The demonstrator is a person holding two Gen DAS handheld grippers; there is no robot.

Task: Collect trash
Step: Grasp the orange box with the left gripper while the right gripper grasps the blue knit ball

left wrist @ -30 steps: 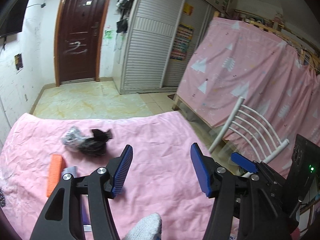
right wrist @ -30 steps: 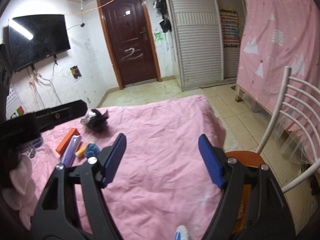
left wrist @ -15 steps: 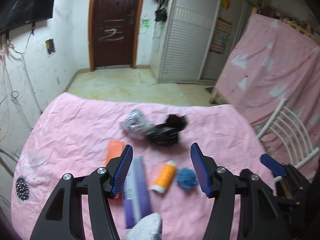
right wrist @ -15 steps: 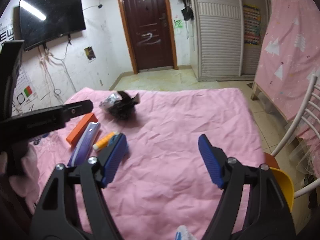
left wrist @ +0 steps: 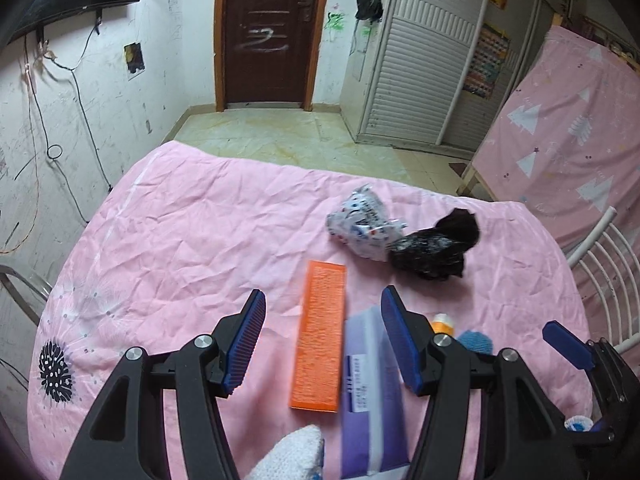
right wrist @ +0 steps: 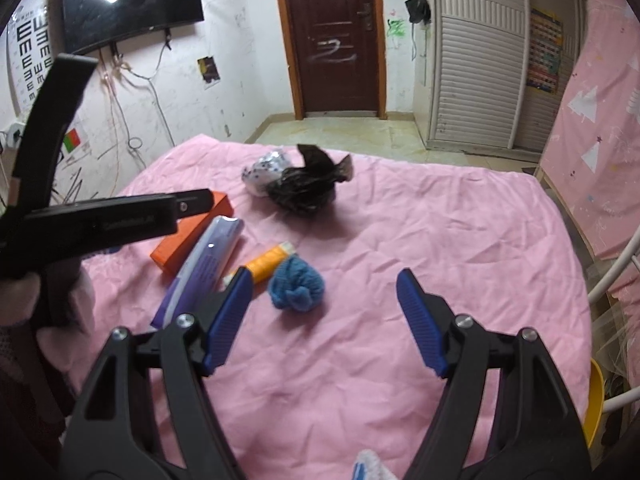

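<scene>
— Trash now fills the frame's middle: orange box (left wrist: pixel 321 336), purple tube (left wrist: pixel 370 392), black bag (left wrist: pixel 434 250) upper right. A second ago it sat far left.

— Jaws?

— Left gripper (left wrist: pixel 323 340) and right gripper (right wrist: pixel 323 322) both gape, holding nothing. Blue wad (right wrist: pixel 296 282) lies near the right one's left finger.
</scene>
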